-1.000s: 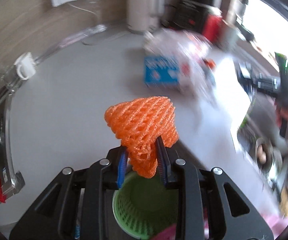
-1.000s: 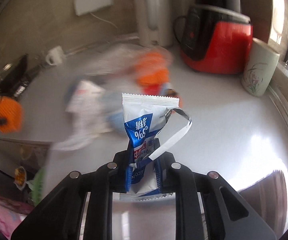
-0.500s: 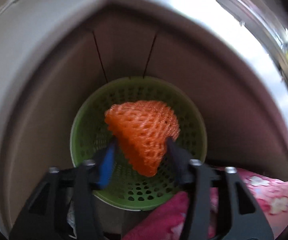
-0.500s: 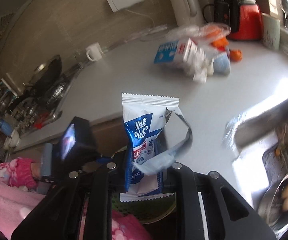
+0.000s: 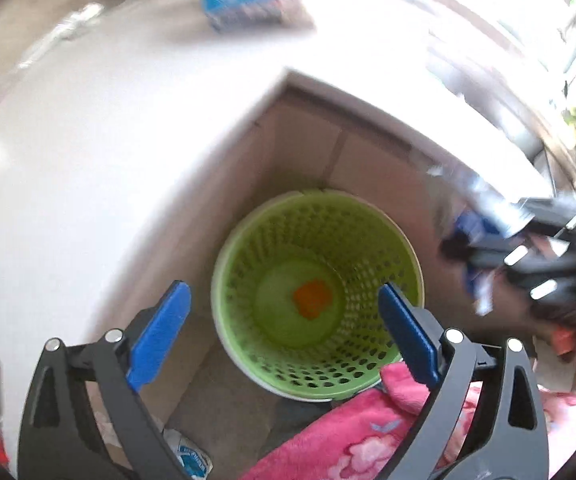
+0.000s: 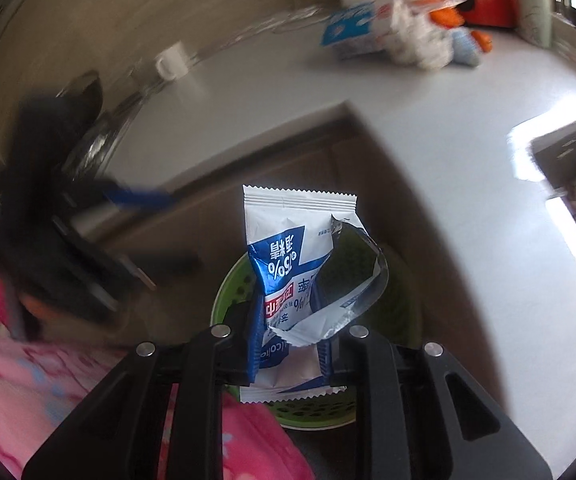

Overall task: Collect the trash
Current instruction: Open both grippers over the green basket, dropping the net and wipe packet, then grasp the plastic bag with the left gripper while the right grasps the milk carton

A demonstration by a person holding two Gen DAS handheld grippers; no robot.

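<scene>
Two grippers over the green basket (image 5: 404, 248) on the floor by the counter. Left gripper (image 5: 283, 334) — jaws opening, wide apart, nothing between them; the orange foam net (image 5: 312, 298) lies on the basket bottom, well below the pads. Right gripper (image 6: 290, 338) — jaws opening slightly, pads still pinching the torn blue-and-white wrapper (image 6: 288, 240), upright above the basket rim, flap hanging loose on its right side.

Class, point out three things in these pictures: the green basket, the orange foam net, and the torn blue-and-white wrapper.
green basket (image 5: 392, 236), left wrist view, on its perforated inner wall.
orange foam net (image 5: 312, 298), left wrist view, on its middle, at the basket's bottom.
torn blue-and-white wrapper (image 6: 283, 228), right wrist view, on its upper white panel.
</scene>
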